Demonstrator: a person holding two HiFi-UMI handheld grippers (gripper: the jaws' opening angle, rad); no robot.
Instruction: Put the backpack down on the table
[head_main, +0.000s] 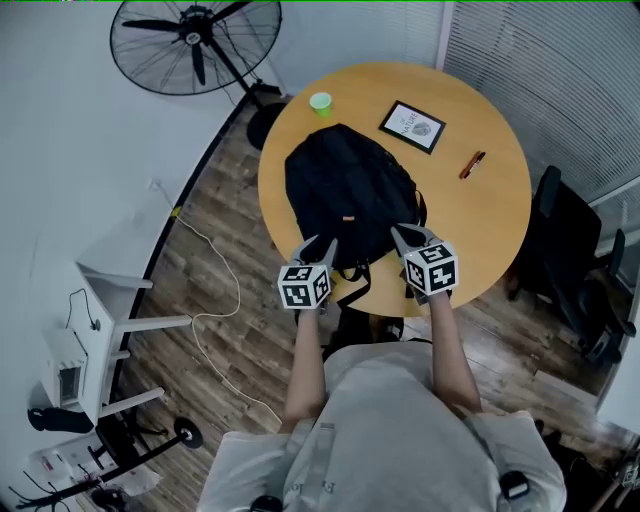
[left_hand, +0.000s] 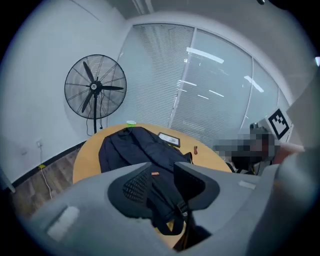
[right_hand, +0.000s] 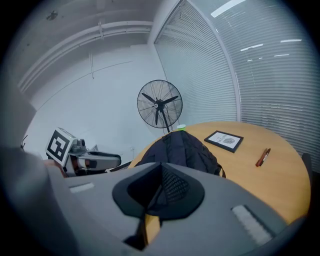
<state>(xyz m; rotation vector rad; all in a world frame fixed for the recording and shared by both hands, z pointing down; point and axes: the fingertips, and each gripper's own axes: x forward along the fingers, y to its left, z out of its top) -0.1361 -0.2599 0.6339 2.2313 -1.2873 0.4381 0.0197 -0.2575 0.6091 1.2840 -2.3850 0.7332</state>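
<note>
A: Where was the backpack (head_main: 345, 195)?

B: Lying flat on the round wooden table (head_main: 490, 230). Its lower end sat at the edge nearest the person, and its black straps (head_main: 352, 283) hung over that edge.

A: And the 2 grippers?

B: In the head view both were at that lower end, the left gripper (head_main: 318, 243) at 1 corner and the right gripper (head_main: 408, 235) at the other. From up there I couldn't read how far either gaped.

A: Their own cameras?

B: The left gripper view showed its jaws well apart. One of the straps, with a buckle (left_hand: 182, 206), showed in the gap, and neither pad pressed on it. The right gripper view showed its jaws drawn together, tips meeting. Whether they pinched anything I couldn't tell.

A: What else was on the table?

B: A green cup (head_main: 320, 102) just beyond the bag's top. A framed picture (head_main: 412, 126) and a red pen (head_main: 472, 165) lay off to the right, apart from it. Only the head view took in the black chair (head_main: 570, 240) and the white cable (head_main: 215, 300) on the floor. All 3 views caught the standing fan (head_main: 195, 40).
</note>
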